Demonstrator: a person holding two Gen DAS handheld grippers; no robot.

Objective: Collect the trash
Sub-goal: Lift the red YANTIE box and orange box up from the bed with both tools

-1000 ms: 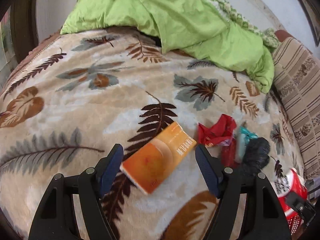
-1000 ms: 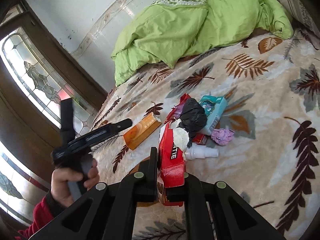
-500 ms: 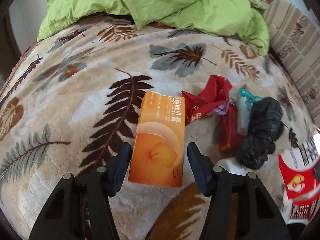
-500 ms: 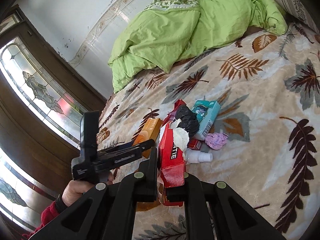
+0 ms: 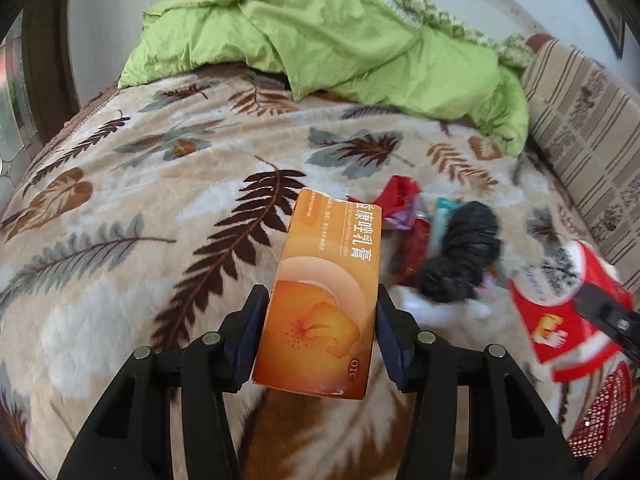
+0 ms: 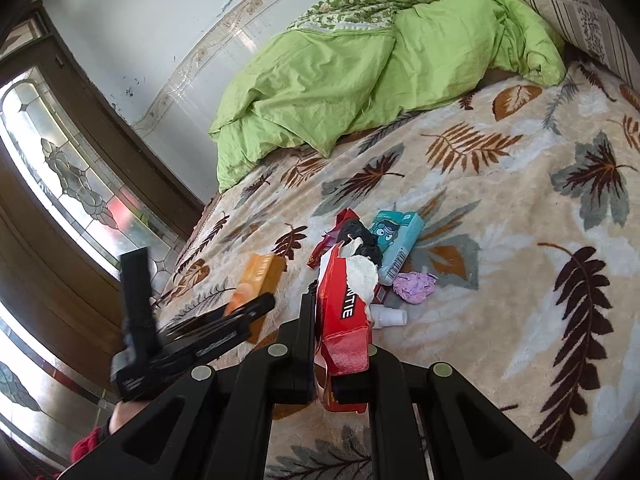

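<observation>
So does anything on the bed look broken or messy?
Yes. The red packet in the right gripper is torn open at the top, and wrappers, a black bag and a crumpled purple scrap litter the blanket.

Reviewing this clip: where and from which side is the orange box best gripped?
Across its two long side faces near the close end, coming from that end. The orange box is long and flat-sided, and the left gripper, whose jaws have just been closing, already straddles it there.

I count one orange box point(image 5: 326, 292), one teal carton point(image 6: 398, 240), one black bag point(image 5: 460, 256), one purple wad point(image 6: 414, 286), one white bottle point(image 6: 390, 317), two red wrappers point(image 6: 342, 320) point(image 6: 330, 238), one green duvet point(image 6: 360, 76).
</observation>
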